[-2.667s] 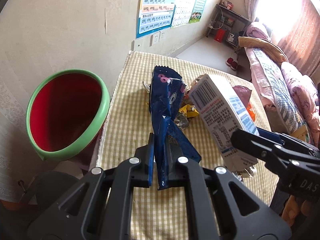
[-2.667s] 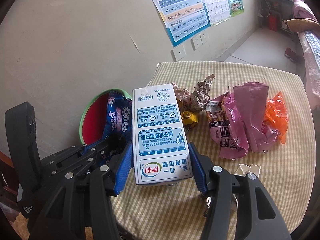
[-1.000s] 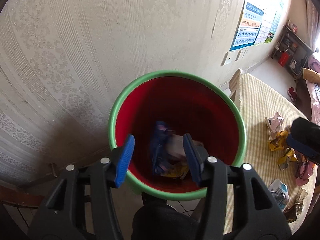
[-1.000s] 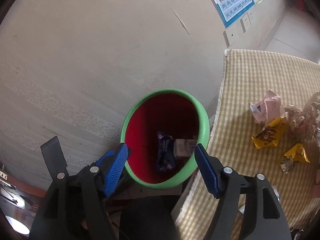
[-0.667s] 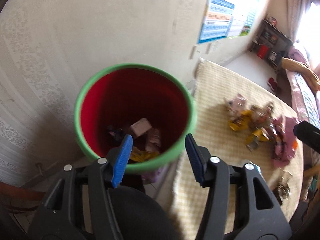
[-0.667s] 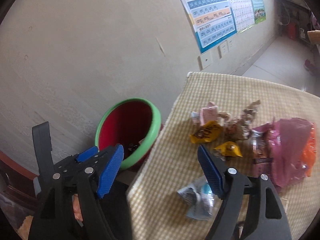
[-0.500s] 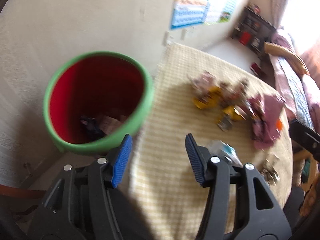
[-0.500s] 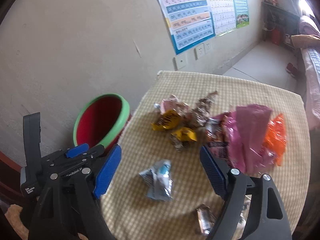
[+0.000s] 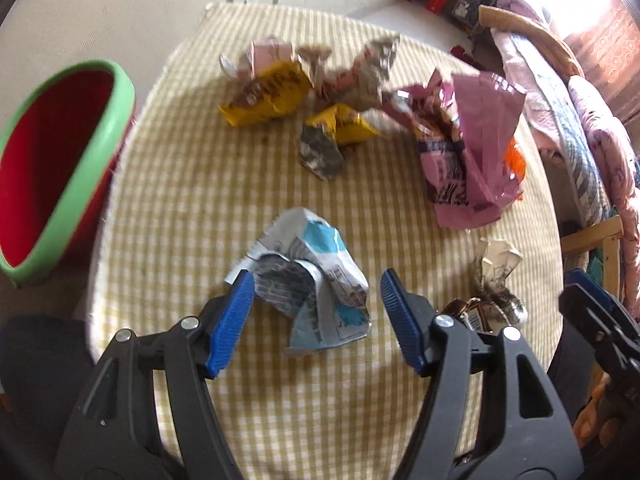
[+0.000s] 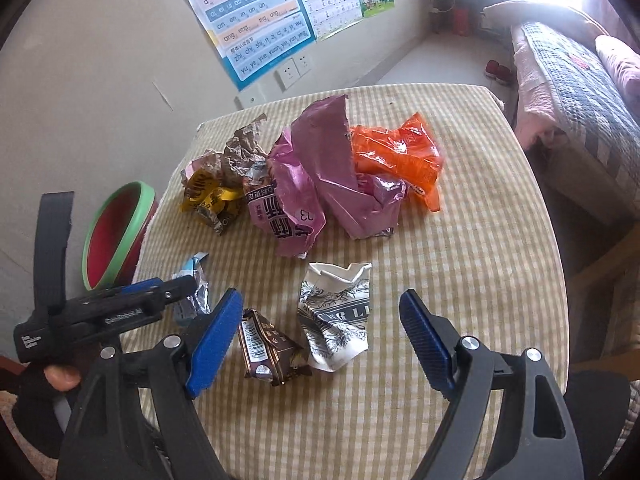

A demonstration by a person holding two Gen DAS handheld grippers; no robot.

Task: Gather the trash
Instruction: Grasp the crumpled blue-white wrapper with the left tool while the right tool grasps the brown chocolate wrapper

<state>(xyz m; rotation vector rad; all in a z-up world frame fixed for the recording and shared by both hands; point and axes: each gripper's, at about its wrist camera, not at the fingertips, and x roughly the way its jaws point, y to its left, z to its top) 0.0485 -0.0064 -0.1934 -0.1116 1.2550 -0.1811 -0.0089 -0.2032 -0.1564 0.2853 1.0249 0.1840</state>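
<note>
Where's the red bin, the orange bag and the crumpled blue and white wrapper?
red bin (image 9: 96, 120), left wrist view, green rim
orange bag (image 10: 396, 156), right wrist view, middle
blue and white wrapper (image 9: 316, 276), left wrist view, middle

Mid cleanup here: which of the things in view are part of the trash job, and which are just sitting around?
Job:
blue-white wrapper
brown wrapper
white wrapper
yellow wrappers
pink bags
orange bag
bin

Lying about:
wall charts
bed
shoes
</note>
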